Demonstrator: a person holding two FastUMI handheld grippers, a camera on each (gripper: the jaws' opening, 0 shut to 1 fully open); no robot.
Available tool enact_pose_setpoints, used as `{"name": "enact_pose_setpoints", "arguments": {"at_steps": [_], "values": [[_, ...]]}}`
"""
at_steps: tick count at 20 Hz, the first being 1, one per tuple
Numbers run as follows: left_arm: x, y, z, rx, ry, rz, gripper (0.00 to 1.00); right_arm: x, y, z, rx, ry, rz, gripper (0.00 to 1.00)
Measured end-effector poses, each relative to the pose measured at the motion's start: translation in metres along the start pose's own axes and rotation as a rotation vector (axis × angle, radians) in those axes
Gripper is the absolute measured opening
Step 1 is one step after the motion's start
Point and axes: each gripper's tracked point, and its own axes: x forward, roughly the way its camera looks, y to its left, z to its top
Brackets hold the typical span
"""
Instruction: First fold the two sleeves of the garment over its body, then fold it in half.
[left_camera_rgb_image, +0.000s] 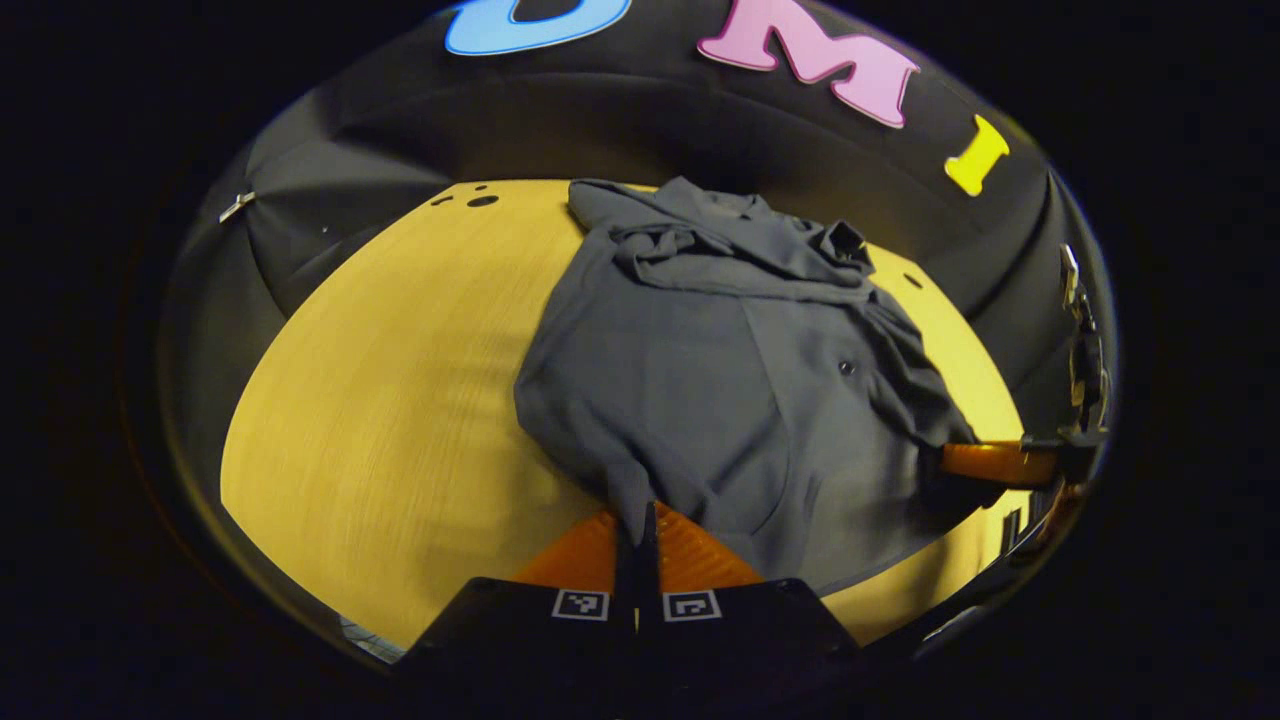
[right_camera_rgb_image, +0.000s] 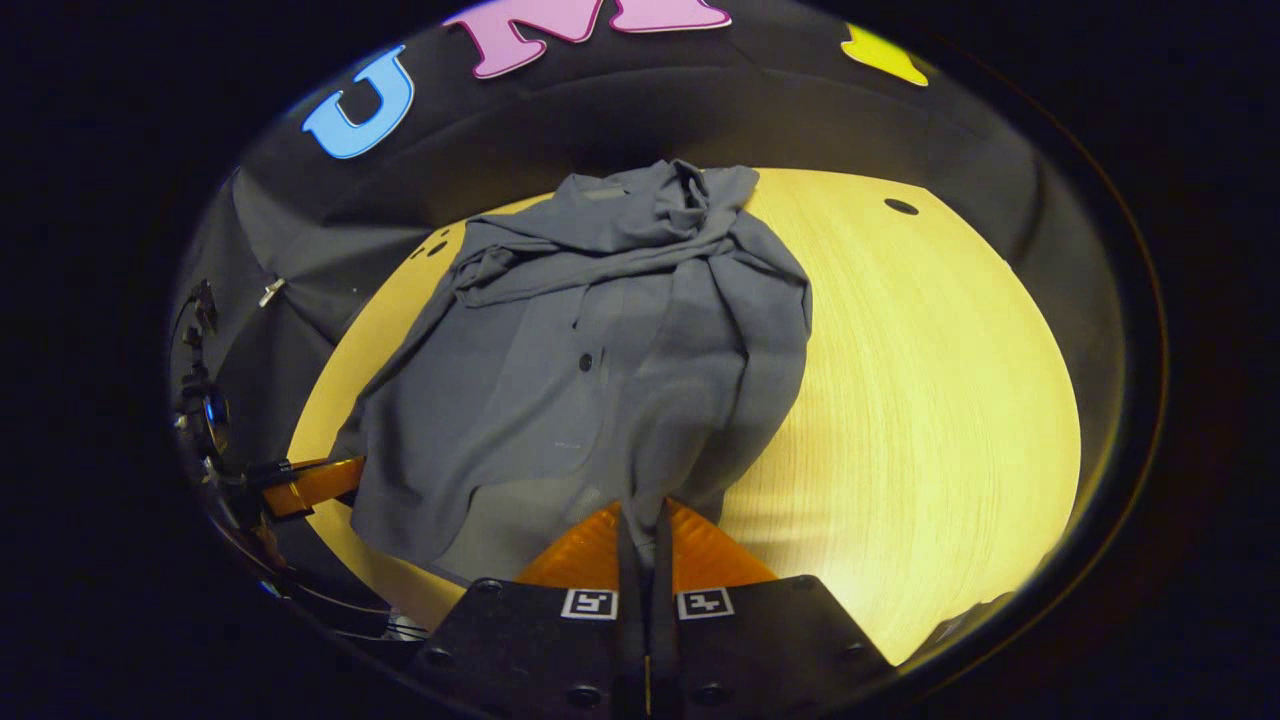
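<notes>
A grey button-up shirt (left_camera_rgb_image: 700, 370) lies on the yellow wooden table (left_camera_rgb_image: 400, 400), its sleeves bunched across the far collar end. In the left gripper view my left gripper (left_camera_rgb_image: 640, 515) is shut on the shirt's near hem, which is lifted off the table. The right gripper (left_camera_rgb_image: 960, 465) appears at the right edge of that view, holding the hem too. In the right gripper view the shirt (right_camera_rgb_image: 600, 370) rises toward my right gripper (right_camera_rgb_image: 640, 515), shut on the near hem. The left gripper (right_camera_rgb_image: 340, 480) grips the hem at the left edge of that view.
The table (right_camera_rgb_image: 930, 380) has wide bare wood on the right side in the right gripper view. Small dark holes (left_camera_rgb_image: 480, 200) mark the far table corners. The black cloth wall (left_camera_rgb_image: 640, 130) stands right behind the table.
</notes>
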Motion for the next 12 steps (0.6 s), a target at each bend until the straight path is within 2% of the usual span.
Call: {"name": "enact_pose_setpoints", "arguments": {"at_steps": [7,10,12], "values": [[-0.020,-0.004,0.045,-0.071,-0.078,-0.033,0.05,-0.011,0.014,0.043,0.041,-0.063,0.056,0.07],[-0.020,-0.001,0.053,-0.106,-0.083,-0.023,0.06,-0.014,0.024,0.067,0.042,-0.095,0.078,0.07],[-0.023,-0.001,0.065,-0.093,-0.106,-0.021,0.06,-0.016,0.027,0.082,0.032,-0.120,0.086,0.07]]}}
